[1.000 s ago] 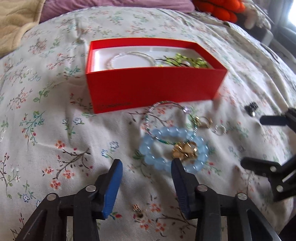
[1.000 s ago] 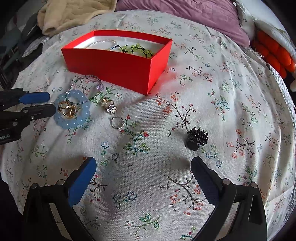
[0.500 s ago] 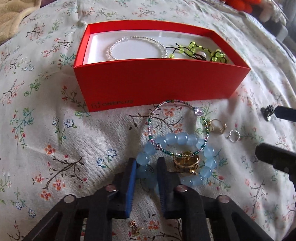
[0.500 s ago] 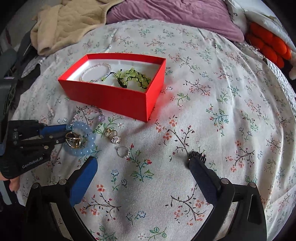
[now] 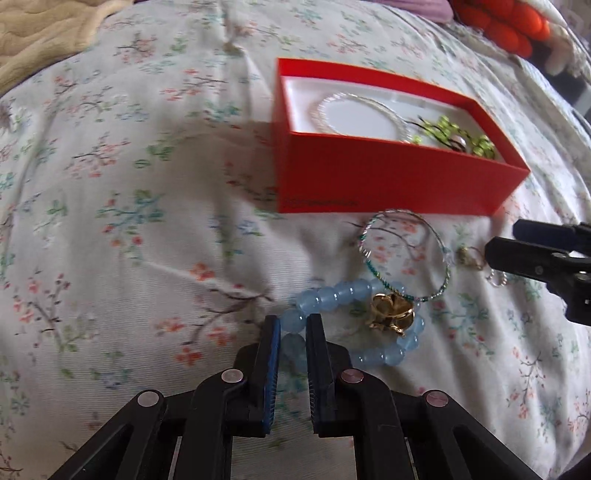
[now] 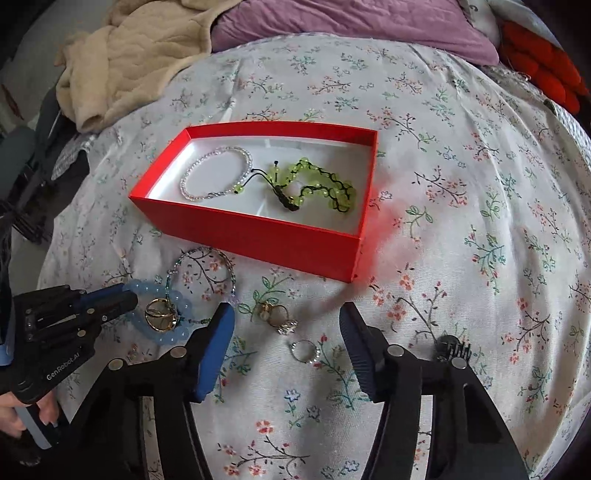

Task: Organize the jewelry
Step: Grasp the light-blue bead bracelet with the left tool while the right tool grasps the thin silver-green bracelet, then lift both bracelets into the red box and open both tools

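Observation:
My left gripper point(image 5: 293, 326) is shut on a bead of the pale blue bead bracelet point(image 5: 354, 290), which lies on the flowered bedspread with a gold ring point(image 5: 391, 312) on it and a thin beaded bangle point(image 5: 406, 254) overlapping it. The red box point(image 6: 258, 236) behind holds a clear bead bracelet point(image 6: 216, 173) and a green bead bracelet point(image 6: 314, 184). My right gripper point(image 6: 286, 321) hovers over several small rings point(image 6: 275, 314); its jaws are closing and the pads touch nothing. A silver ring point(image 6: 303, 350) lies just below them.
A black hair clip point(image 6: 452, 349) sits beside the right finger. A beige blanket point(image 6: 140, 55) and a purple pillow point(image 6: 351, 22) lie at the back, an orange item point(image 6: 539, 62) at the far right. A hand point(image 6: 22, 417) holds the left gripper at the bed's left edge.
The left gripper moved onto the blue bracelet and shut on a bead. The right gripper shifted left from the hair clip to above the rings, and its jaws have narrowed.

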A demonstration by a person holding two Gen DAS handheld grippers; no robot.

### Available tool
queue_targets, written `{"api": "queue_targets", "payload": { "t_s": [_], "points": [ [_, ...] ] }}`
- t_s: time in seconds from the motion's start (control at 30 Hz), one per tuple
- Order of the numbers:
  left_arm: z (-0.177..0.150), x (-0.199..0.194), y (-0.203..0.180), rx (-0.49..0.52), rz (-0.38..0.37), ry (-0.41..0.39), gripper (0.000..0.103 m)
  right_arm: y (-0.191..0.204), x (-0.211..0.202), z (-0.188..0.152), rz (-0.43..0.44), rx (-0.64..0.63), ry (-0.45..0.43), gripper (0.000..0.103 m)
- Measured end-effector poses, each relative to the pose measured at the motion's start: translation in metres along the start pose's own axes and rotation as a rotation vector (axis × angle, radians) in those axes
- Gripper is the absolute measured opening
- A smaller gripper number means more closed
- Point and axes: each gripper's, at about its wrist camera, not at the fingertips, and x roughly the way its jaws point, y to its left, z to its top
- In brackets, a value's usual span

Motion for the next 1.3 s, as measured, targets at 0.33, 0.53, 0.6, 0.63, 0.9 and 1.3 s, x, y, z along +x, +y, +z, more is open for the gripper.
{"api": "queue_targets", "payload": {
  "t_s": [0.33, 0.53, 0.6, 0.63, 0.9, 1.3],
  "points": [
    [0.003, 0.014, 0.014, -0.031, -0.056, 0.048, 0.022, 0.03, 0.03, 0.014, 0.04, -0.016, 0.034, 0.047],
    [0.003, 0.019, -0.004, 0.061, 0.007, 0.04, 0.03, 0.037, 0.046, 0.014, -0.036, -0.056, 0.04, 0.039],
    [0.003, 0.019, -0.006, 0.066, 0.021, 0.04, 0.027, 0.043, 0.049, 0.013, -0.082, -0.102, 0.03, 0.029],
    [0.004, 0.019, -0.005, 0.058, 0.024, 0.04, 0.021, 0.046, 0.049, 0.012, -0.092, -0.125, 0.026, 0.019],
    [0.006, -0.001, 0.005, 0.013, -0.056, 0.003, 0.008, 0.049, 0.03, 0.009, -0.072, -0.147, 0.033, 0.004],
    [0.021, -0.054, -0.031, 0.065, -0.166, -0.124, 0.008, 0.046, -0.033, 0.014, -0.003, -0.104, -0.068, 0.003]
  ]
}}
